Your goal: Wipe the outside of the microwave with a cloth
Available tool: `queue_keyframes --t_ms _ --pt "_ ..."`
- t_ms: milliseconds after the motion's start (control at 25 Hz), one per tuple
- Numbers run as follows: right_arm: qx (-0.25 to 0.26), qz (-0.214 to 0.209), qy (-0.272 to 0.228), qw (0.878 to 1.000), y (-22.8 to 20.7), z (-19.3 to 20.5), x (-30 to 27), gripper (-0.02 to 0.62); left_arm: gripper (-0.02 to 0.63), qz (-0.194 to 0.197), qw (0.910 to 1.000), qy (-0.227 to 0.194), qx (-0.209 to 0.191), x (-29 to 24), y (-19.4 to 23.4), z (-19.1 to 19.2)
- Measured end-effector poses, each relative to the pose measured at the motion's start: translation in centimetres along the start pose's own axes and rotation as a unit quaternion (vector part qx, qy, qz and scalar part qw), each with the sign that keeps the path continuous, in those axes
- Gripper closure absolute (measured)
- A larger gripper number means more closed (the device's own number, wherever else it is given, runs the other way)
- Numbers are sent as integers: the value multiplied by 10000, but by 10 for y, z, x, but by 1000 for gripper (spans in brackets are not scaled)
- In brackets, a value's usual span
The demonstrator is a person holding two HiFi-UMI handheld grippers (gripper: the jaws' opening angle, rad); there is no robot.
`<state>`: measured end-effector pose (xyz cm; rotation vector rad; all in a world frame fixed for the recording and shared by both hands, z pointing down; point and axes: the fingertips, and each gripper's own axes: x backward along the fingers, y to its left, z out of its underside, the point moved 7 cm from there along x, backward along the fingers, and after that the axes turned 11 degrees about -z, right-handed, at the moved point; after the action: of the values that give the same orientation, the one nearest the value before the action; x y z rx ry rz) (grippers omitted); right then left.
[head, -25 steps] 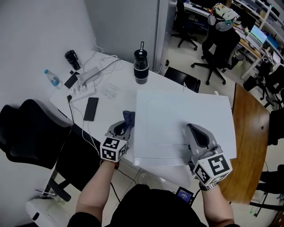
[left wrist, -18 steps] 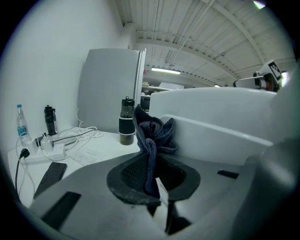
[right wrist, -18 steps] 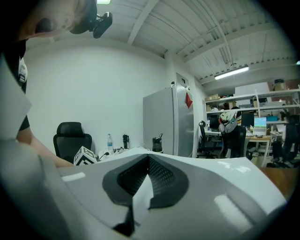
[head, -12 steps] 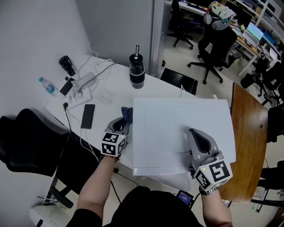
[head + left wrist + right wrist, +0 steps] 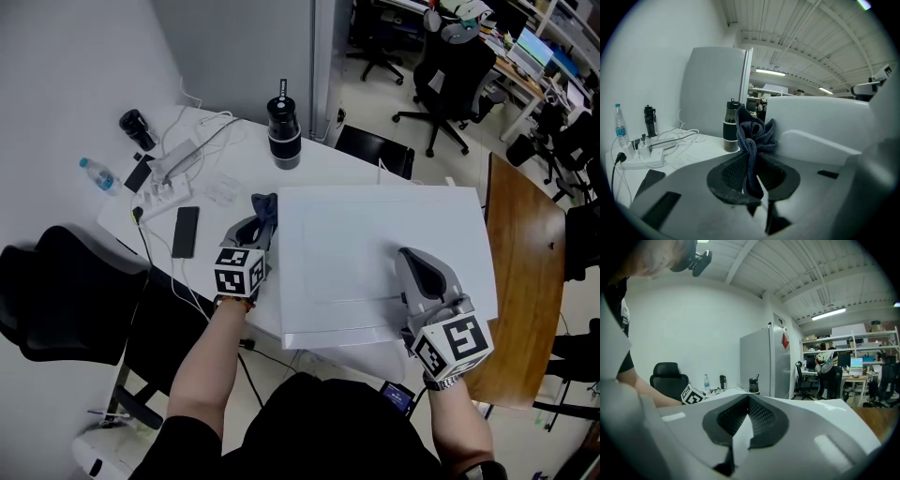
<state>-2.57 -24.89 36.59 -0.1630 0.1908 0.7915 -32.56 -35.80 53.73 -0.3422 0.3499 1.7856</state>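
Note:
The white microwave (image 5: 375,244) fills the middle of the head view, seen from above. My left gripper (image 5: 255,223) is at its left side, shut on a crumpled dark blue cloth (image 5: 264,206) that sticks up past the fingertips, against the microwave's left wall. In the left gripper view the cloth (image 5: 754,136) is pinched between the black pads (image 5: 729,173), with the microwave (image 5: 820,117) just to the right. My right gripper (image 5: 408,258) rests on the microwave's top near the front right, shut and empty; its view shows the jaws closed together (image 5: 747,404).
On the white table to the left are a black and white tumbler (image 5: 283,136), a phone (image 5: 184,232), a power strip with cables (image 5: 164,192), a water bottle (image 5: 97,174) and a black flask (image 5: 138,129). A black chair (image 5: 66,291) stands at left, a wooden table (image 5: 525,281) at right.
My left gripper has slid with the cloth along the microwave's left side, away from me toward the back. The right gripper has stayed on the top.

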Motion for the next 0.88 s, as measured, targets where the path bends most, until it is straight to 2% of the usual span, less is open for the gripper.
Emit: queue_keyframes --t_ms 600,880 --pt "69 -2 -14 10000 24 -7 22 594 549 -186 9982 -565 104 61 6 -39" --pt "105 -64 -81 9999 28 -9 44 594 549 -319 9941 -1029 84 115 -8 -73"
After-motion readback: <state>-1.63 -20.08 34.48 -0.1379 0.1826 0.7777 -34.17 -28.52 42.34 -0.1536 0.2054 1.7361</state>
